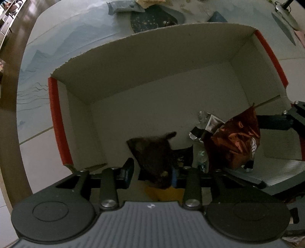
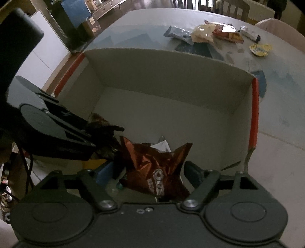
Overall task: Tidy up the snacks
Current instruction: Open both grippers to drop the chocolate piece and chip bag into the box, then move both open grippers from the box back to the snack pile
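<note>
Open cardboard box [image 1: 152,63] with red-taped side edges, standing on a pale table [image 1: 38,158]; all positions below are given relative to this box. Left side of the box: floor bare, light grey card. Near wall, left of centre: left gripper [image 1: 150,169] pointing down into the box, a dark brown snack bag [image 1: 154,152] standing between its fingers; the right-hand finger lies against the bag, the left-hand finger [image 1: 128,167] stands clear of it, so the bag sits loosely between parted jaws and is not pinched. A yellow packet [image 1: 164,192] shows below that bag at the near wall. Near wall, right of centre: small crumpled silver and black wrappers [image 1: 205,124] on the box floor, then a shiny copper-brown snack bag [image 2: 158,167] with white lettering, upright and crinkled, just beside the dark bag. Right gripper [image 2: 150,173] straddles this copper bag with its fingers spread wide on either side, neither pad visibly pressing it; the bag rests in the box, released. Beyond the far wall of the box, on the table: a grey-blue packet [image 2: 177,33], a pale yellow crisp bag [image 2: 203,33], a red and orange packet [image 2: 227,33], a silver wrapped bar [image 2: 248,33] and a small yellow wrapper [image 2: 260,49], all well apart from the box. Chairs [image 2: 234,8] stand at the far edge of the table.
</note>
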Demonstrator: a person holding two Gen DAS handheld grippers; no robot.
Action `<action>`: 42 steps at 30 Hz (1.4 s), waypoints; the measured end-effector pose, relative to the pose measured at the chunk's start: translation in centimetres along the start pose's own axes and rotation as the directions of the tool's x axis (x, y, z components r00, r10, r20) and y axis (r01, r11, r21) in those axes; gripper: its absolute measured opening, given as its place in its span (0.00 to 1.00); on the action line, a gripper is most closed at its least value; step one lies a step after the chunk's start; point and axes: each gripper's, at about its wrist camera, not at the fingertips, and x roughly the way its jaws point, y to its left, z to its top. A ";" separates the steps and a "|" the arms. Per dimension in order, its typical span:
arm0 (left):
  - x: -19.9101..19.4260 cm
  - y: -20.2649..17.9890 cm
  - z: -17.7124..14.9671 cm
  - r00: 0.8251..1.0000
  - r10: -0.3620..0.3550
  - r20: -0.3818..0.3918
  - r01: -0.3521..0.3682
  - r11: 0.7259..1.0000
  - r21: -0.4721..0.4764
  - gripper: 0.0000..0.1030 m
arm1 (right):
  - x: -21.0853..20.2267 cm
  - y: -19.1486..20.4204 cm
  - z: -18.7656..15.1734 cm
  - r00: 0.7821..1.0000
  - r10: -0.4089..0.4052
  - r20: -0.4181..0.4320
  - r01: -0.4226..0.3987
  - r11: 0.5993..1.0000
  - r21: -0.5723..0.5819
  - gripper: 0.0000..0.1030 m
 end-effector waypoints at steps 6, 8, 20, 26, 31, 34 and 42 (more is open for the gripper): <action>-1.5 0.2 -0.3 0.999 -0.006 0.033 0.006 1.000 -0.003 0.42 | -1.2 -0.1 0.2 1.000 0.001 0.030 -0.001 1.000 0.020 0.85; -2.2 0.2 -0.5 0.999 -0.011 0.048 0.011 1.000 -0.003 0.42 | -1.6 -0.3 0.3 0.999 0.002 0.040 -0.003 1.000 0.026 0.86; -6.4 0.5 -1.0 0.985 -0.017 0.172 0.015 1.000 0.014 0.43 | -5.6 -1.1 0.3 0.993 0.008 0.119 -0.016 0.998 0.066 0.92; -9.2 0.4 -1.1 0.967 -0.043 0.252 0.038 0.999 0.027 0.58 | -7.8 -1.4 0.7 0.986 -0.006 0.167 -0.005 0.998 0.067 0.95; -11.4 0.4 -0.8 0.946 -0.046 0.321 0.041 0.999 0.023 0.65 | -9.7 -1.8 1.5 0.973 -0.014 0.229 0.001 0.998 0.055 0.97; -12.5 0.5 -0.3 0.931 -0.042 0.364 0.039 0.999 0.016 0.70 | -10.9 -2.2 2.2 0.965 -0.028 0.262 0.015 0.999 0.051 0.98; -15.6 2.1 3.0 0.892 -0.033 0.450 0.074 0.995 -0.074 0.76 | -13.9 -5.1 5.5 0.941 -0.082 0.329 0.057 0.995 0.085 0.99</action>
